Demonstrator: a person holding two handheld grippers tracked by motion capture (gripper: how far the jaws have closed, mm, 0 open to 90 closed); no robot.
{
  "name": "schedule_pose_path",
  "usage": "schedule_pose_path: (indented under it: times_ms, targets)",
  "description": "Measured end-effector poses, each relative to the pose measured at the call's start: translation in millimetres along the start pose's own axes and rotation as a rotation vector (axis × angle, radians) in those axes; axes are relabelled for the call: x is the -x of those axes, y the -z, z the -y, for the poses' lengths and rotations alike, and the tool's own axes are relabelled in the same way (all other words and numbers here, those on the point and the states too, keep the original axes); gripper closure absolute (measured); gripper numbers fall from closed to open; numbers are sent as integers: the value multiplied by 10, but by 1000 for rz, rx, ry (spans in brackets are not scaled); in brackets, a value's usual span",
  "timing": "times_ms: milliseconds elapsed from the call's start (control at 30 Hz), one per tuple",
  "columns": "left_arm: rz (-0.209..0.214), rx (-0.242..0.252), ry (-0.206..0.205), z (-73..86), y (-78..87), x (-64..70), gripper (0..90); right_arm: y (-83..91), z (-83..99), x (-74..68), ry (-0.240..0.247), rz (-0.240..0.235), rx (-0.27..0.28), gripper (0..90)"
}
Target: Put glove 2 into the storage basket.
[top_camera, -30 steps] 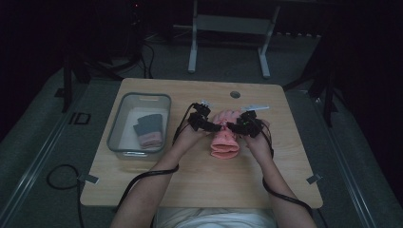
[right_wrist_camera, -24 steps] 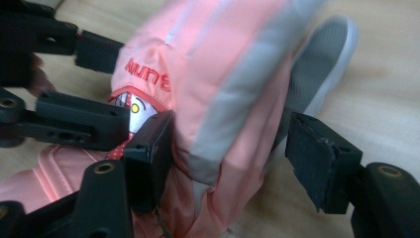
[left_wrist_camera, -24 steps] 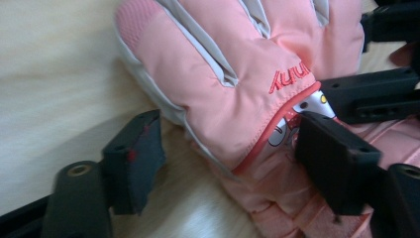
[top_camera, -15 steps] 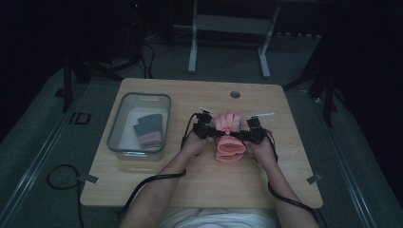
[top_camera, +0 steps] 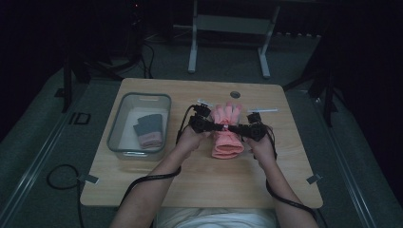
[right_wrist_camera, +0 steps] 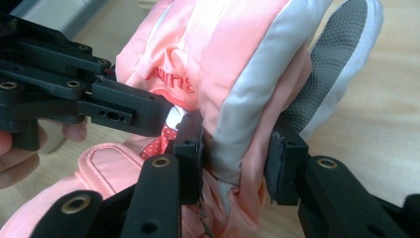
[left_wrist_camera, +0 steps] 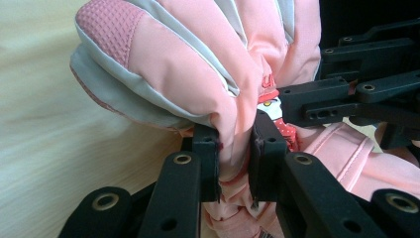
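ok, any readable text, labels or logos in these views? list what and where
Red stitched lettering on the pink glove, just above the left gripper: partly covered, ends in what looks like "...rne"; not readable in full.
Same lettering in the left gripper view: a "U"-like fragment, unreadable.
Cartoon patch below the lettering: picture, no words.
Right gripper, clear bin, table: no text.

Dim lab or recording studio, not a home. Shown by a lone light wooden table with rounded corners [top_camera: 157, 190] on grey carpet [top_camera: 43, 142], black cables trailing across the floor [top_camera: 59, 178], tape marks at the table edges, and a grey metal stand frame [top_camera: 228, 23] against darkness behind.
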State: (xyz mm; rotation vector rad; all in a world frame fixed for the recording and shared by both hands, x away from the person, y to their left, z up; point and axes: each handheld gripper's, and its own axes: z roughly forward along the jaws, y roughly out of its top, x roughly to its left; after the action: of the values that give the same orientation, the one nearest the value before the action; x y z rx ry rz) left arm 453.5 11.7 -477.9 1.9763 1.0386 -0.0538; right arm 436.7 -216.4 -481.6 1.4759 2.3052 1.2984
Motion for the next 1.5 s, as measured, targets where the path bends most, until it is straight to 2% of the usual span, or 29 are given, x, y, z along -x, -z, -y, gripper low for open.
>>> schedule_pose_path:
  times_ms: [67, 200, 600, 767, 933, 1133, 1367, 1500]
  targets:
    - [-26, 6, -20, -19, 110, 20, 767, 8, -48, -78, 13, -7, 12, 642]
    - [-53, 21, -27, -45, 323, 8, 767, -4, -159, -240, 22, -33, 29, 641]
    - [-110, 72, -17, -57, 911, -126, 765, -114, -492, -723, 100, -59, 39, 641]
    - [-127, 80, -2, -24, 1098, -194, 765, -195, -575, -904, 125, -67, 40, 641]
    - [-161, 86, -3, -26, 1297, -241, 766, -269, -669, -1052, 140, -93, 41, 641]
    - [-205, 100, 0, 14, 1596, -330, 765, -390, -801, -1316, 167, -121, 50, 641]
    - [-254, 115, 20, 55, 1927, -455, 765, -556, -958, -1587, 194, -158, 48, 641]
    - [-283, 116, 27, 84, 2061, -521, 766, -653, -1015, -1725, 207, -178, 55, 641]
